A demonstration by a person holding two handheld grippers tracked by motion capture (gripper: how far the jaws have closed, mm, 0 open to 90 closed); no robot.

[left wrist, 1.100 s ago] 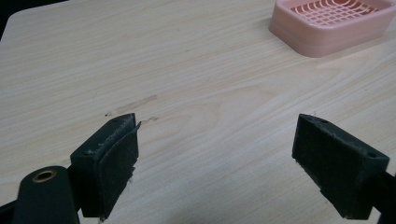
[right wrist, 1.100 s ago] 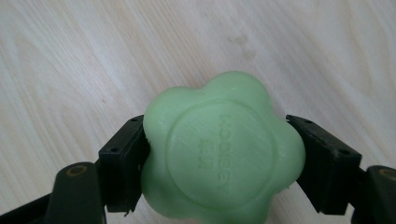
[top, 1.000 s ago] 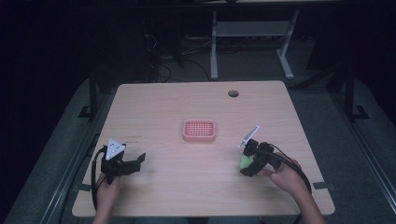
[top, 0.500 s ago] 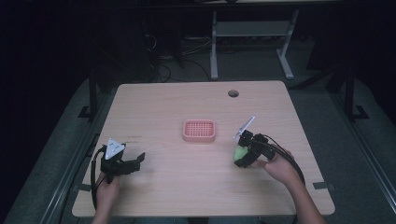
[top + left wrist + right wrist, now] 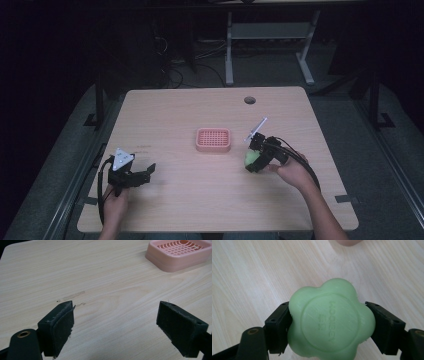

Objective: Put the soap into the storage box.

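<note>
At the left front of the wooden table (image 5: 175, 115), the left gripper (image 5: 145, 172) rests low over the bare wood, held by the person's left hand (image 5: 114, 207), with a grey three-cornered plate (image 5: 122, 159) on its top and a black cable looping down beside the wrist. Its jaws stand wide apart with nothing between them; in the left gripper view the left gripper (image 5: 117, 322) shows only pale wood grain between the two black pads, with a faint dark scuff mark (image 5: 72, 296) on the boards just beyond the left pad. Farther toward the table's middle sits a pink slotted soap dish (image 5: 213, 139), well apart from both grippers; the same soap dish (image 5: 178, 252) lies at the upper right of the left gripper view. To the right of the dish, the right gripper (image 5: 251, 161) is held by the right hand (image 5: 292, 172) and clamps a pale green flower-shaped soap (image 5: 251, 158). In the right gripper view the right gripper (image 5: 328, 326) presses its jaws against opposite sides of the soap (image 5: 330, 320), whose round face carries raised lettering too soft to read. Near the far edge is a dark round hole (image 5: 249, 100).
</note>
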